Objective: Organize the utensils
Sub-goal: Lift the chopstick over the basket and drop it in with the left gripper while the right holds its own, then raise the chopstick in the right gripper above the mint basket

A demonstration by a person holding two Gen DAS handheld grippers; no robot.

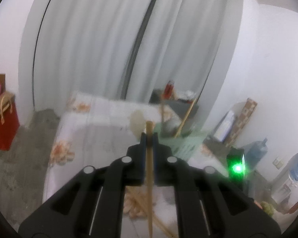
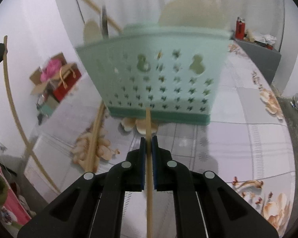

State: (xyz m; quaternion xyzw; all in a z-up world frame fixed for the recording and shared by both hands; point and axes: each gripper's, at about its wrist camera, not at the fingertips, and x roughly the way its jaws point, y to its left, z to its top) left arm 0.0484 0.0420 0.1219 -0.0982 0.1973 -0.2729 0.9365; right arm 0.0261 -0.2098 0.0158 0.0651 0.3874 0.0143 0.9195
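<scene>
My left gripper [image 1: 149,136] is clamped on a wooden chopstick [image 1: 149,158], raised above the floral table [image 1: 101,138]. My right gripper [image 2: 148,141] pinches a second chopstick [image 2: 148,178], tip just before the green perforated utensil basket [image 2: 159,75], which holds wooden spoons [image 2: 190,10].

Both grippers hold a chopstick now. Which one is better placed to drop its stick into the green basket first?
Right. The right hand-held gripper sits directly before the green basket; the left hand-held gripper sees it farther off.
</scene>
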